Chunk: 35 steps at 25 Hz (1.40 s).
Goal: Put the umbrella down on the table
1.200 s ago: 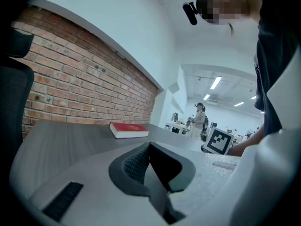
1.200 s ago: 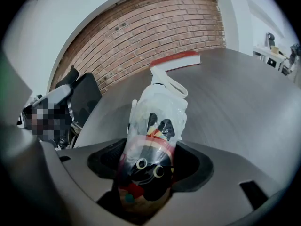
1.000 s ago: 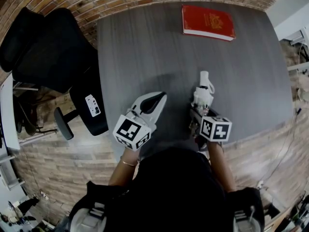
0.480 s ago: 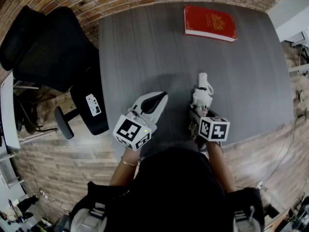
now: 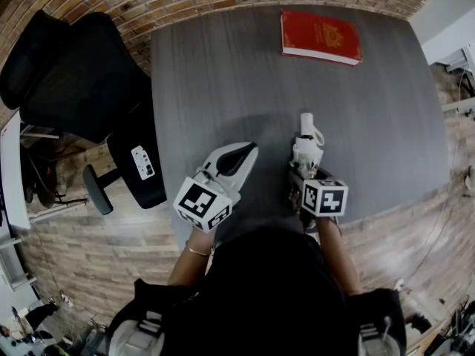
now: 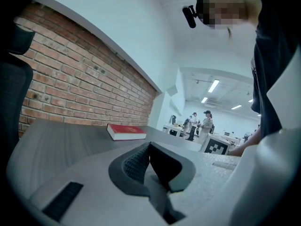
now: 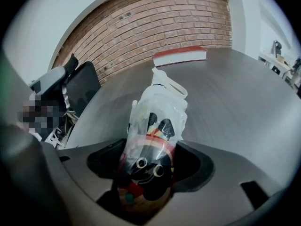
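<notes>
A folded umbrella [image 7: 153,145] in a clear plastic sleeve, printed with black, red and yellow shapes, sits between the jaws of my right gripper [image 7: 149,173], which is shut on it. Its white handle [image 7: 165,81] points away over the grey table [image 7: 235,98]. In the head view the umbrella [image 5: 307,143] sticks out ahead of the right gripper [image 5: 304,170], over the table's near middle; whether it touches the top I cannot tell. My left gripper [image 5: 239,156] hovers to its left, jaws closed together with nothing in them [image 6: 149,161].
A red book [image 5: 320,35] lies at the table's far edge by the brick wall. A black office chair [image 5: 82,80] stands off the table's left side. The table's near edge [image 5: 386,206] runs just under my hands. People stand in the far room.
The right gripper and umbrella have shifted slightly left and a little farther over the table. The left gripper has stayed put.
</notes>
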Each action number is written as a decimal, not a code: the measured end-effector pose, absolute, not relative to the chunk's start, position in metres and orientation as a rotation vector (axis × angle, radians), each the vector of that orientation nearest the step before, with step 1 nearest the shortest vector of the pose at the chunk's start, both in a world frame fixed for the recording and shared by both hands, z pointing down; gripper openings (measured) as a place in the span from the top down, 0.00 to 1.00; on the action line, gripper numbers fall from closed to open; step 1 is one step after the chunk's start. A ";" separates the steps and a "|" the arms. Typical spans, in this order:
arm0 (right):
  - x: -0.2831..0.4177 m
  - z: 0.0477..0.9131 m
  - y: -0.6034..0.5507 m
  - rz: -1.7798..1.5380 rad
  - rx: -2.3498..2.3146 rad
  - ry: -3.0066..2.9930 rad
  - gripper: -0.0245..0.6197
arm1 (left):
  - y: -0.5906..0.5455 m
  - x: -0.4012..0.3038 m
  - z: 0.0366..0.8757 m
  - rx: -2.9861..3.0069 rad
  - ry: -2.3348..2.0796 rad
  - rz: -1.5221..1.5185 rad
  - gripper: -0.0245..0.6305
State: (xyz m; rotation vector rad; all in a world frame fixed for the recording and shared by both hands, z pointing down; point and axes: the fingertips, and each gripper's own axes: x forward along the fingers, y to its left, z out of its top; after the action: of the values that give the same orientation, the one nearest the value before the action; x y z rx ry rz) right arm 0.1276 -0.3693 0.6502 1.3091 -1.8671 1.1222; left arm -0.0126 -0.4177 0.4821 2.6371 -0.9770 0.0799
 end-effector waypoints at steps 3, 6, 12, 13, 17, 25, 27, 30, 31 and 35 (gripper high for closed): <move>0.128 0.651 -0.369 1.108 1.313 -1.858 0.49 | -0.416 -0.010 0.481 2.645 -0.971 0.079 0.96; 0.128 0.651 -0.369 1.105 1.314 -1.852 0.49 | -0.413 -0.010 0.480 2.642 -0.967 0.088 0.96; 0.129 0.645 -0.373 1.157 1.353 -1.880 0.47 | -0.410 -0.009 0.479 2.641 -0.965 0.099 0.96; 0.129 0.644 -0.372 1.158 1.356 -1.881 0.46 | -0.410 -0.009 0.478 2.648 -0.964 0.095 0.96; 0.128 0.639 -0.372 1.168 1.360 -1.903 0.45 | -0.407 -0.005 0.472 2.670 -0.958 0.080 0.96; 0.133 0.620 -0.372 1.153 1.422 -1.970 0.44 | -0.398 -0.001 0.465 2.692 -0.952 0.079 0.96; 0.136 0.611 -0.373 1.131 1.451 -1.986 0.45 | -0.395 0.001 0.464 2.691 -0.947 0.084 0.96; 0.142 0.596 -0.372 1.087 1.512 -2.032 0.50 | -0.389 0.004 0.461 2.710 -0.940 0.079 0.96; 0.143 0.592 -0.371 1.078 1.527 -2.044 0.53 | -0.387 0.004 0.459 2.716 -0.939 0.077 0.96; 0.147 0.577 -0.368 1.054 1.560 -2.090 0.62 | -0.382 0.006 0.454 2.729 -0.940 0.073 0.96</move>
State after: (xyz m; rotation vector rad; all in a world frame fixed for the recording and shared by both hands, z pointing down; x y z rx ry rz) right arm 0.1468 -0.3676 0.5769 1.5596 -2.0895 1.0537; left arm 0.0063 -0.3820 0.4539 2.7285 -0.9401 0.0735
